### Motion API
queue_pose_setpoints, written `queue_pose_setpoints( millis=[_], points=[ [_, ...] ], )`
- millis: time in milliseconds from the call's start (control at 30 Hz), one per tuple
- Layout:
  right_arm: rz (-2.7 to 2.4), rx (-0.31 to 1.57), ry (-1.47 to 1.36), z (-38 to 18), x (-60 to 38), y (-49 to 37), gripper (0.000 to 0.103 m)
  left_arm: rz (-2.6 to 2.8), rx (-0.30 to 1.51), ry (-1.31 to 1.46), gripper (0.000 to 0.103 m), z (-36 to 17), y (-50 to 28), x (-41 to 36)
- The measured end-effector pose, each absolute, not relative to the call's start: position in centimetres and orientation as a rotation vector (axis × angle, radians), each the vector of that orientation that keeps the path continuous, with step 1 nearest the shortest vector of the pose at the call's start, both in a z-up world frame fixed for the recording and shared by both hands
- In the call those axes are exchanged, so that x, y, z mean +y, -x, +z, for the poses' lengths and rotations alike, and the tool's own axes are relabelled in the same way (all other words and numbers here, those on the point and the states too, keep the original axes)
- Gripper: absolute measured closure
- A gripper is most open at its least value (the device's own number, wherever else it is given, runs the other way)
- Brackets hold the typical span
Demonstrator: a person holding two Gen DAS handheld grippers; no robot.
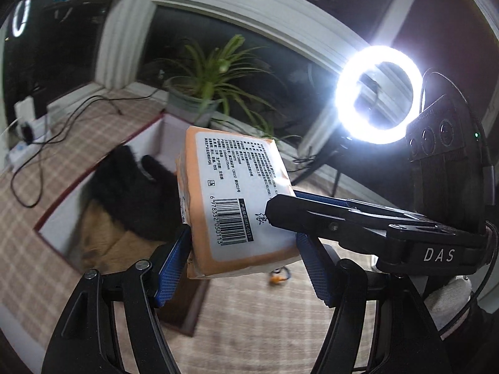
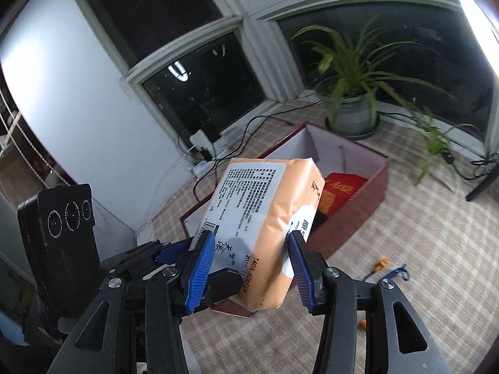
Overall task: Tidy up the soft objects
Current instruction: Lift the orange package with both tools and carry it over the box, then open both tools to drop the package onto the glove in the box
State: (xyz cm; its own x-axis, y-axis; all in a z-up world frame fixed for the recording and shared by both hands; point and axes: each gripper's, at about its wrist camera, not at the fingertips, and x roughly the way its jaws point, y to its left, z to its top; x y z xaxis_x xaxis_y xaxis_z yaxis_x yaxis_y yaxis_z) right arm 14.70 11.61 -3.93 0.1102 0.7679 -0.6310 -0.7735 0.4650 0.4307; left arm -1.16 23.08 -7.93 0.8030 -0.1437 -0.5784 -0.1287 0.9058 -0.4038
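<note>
Orange tissue pack [image 1: 237, 199]: left gripper [image 1: 241, 246] and right gripper [image 2: 251, 263] both gripping it above red box [image 2: 349, 227]

Two wrist fisheye views, each looking forward and down along its own gripper's fingers, very close to an orange pack [image 1: 237, 199] [image 2: 265, 218], both sharing the open box [image 1: 62, 215] [image 2: 371, 199], potted plant [image 1: 212, 74] [image 2: 352, 93], dark windows, checked floor.
</note>
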Motion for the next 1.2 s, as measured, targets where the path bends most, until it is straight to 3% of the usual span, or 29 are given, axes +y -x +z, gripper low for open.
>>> queue_pose_setpoints(
  millis=[500, 1200],
  points=[
    [1.176, 0.985, 0.101, -7.0, 17.9, -13.5, 0.058, 0.095, 0.687, 0.481, 0.035, -10.6, 2.5, 26.5],
    [1.138, 1.007, 0.069, -7.6, 17.0, -14.8, 0.058, 0.130, 0.707, 0.465, 0.036, -11.2, 2.3, 26.7]
  ],
)
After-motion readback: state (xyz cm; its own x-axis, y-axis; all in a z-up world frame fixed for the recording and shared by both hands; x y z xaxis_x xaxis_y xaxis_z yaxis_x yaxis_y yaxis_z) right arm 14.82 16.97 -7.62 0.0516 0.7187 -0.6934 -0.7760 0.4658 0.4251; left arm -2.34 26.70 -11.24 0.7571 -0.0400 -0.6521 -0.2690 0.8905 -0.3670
